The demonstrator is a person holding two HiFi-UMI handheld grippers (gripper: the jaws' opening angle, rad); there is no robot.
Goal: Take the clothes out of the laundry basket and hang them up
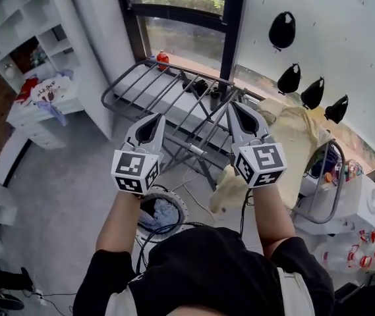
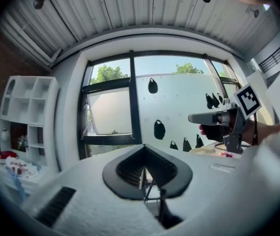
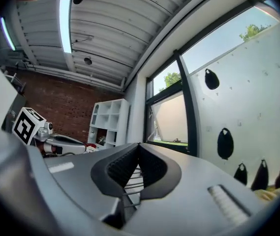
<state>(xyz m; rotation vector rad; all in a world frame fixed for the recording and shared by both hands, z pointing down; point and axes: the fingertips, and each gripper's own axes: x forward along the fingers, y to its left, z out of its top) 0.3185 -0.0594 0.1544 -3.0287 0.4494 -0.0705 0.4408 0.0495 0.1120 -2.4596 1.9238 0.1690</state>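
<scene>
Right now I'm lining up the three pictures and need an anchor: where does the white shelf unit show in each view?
Head view: white shelf unit in the top left corner.
Left gripper view: at the left edge, left of the window.
Right gripper view: left of centre, in front of the brick wall.
Shared landmark: the dark window post, to the shelf unit's right in all three.
</scene>
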